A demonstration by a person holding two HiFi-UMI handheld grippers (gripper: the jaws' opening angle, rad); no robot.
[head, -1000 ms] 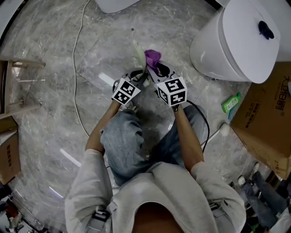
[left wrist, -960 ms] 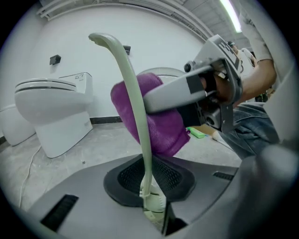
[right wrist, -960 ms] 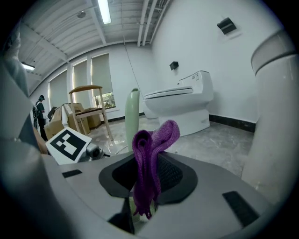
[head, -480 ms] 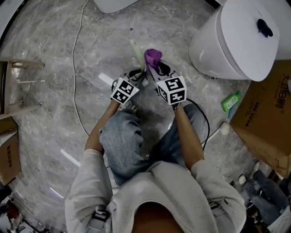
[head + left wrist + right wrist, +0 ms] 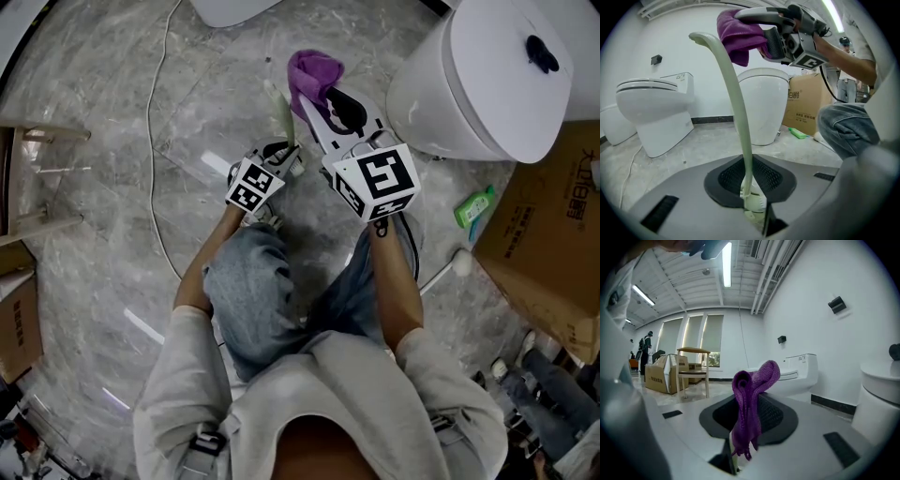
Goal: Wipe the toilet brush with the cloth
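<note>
The toilet brush [image 5: 736,108] is pale green with a long curved handle; its lower end sits between the jaws of my left gripper [image 5: 752,212], which is shut on it. In the head view the brush handle [image 5: 280,116] rises from the left gripper [image 5: 281,156] over the floor. My right gripper [image 5: 315,101] is shut on a purple cloth [image 5: 314,69] and holds it high, beside the handle's upper bend. In the left gripper view the cloth [image 5: 738,40] hangs by the handle's top. The right gripper [image 5: 735,456] view shows the cloth [image 5: 749,408] draped from its jaws. Whether the cloth touches the handle I cannot tell.
A white toilet [image 5: 487,75] stands at the right, and another toilet [image 5: 651,112] further off. A cardboard box [image 5: 553,253] and a green bottle [image 5: 476,211] lie to the right. A white cable [image 5: 155,169] runs across the marble floor. A wooden stool [image 5: 37,178] is at the left.
My right gripper has risen with the purple cloth, from low beside the left gripper to the upper part of the handle. The left gripper and the brush have stayed put.
</note>
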